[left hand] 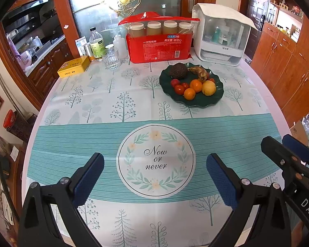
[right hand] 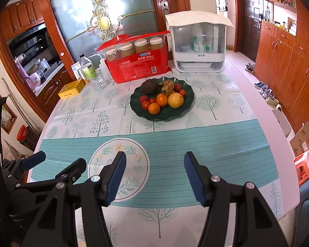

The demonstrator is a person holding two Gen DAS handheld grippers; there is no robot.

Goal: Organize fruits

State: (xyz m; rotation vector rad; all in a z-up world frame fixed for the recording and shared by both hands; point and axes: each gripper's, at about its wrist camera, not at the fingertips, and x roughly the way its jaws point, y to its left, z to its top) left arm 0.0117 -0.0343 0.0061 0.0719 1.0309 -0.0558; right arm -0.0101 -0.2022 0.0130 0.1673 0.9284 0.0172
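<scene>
Tin: yellow tin (left hand: 73, 66) is sitting at the table's far left edge, its writing too small to read.
Bottle and glass: bottle (left hand: 96, 44) with a green-yellow label is standing just behind a ribbed drinking glass (left hand: 112, 58); the label text is not legible.
Left gripper: left gripper (left hand: 154, 182) is hovering over the teal band of the tablecloth (left hand: 72, 144), jaws spread wide and holding nothing.
Tablecloth writing: round wreath emblem (left hand: 156, 160) is reading "Now or never".
Red pack: red package (left hand: 159, 41) is standing behind the plate, showing four capped jars on top and Chinese print marking disposable paper cups.
Fruit: dark green scalloped plate (right hand: 164, 113) is holding everything already: avocado (right hand: 149, 87), spotted banana (right hand: 167, 86), two oranges (right hand: 158, 104), a yellow round fruit (right hand: 175, 100) and small red tomatoes (right hand: 145, 103).
Right gripper: right gripper (right hand: 154, 175) is pointing down at the cloth well short of the plate, jaws parted and empty; "DAS" is showing on its body in the left view.
White cabinet: white countertop box (right hand: 198, 47) is carrying a short label I cannot read.
Risk: fruits are crowding each other, so a reach for one orange is likely nudging tomatoes over the rim and rolling them; the soft banana is bruising easily under a firm pinch.
</scene>
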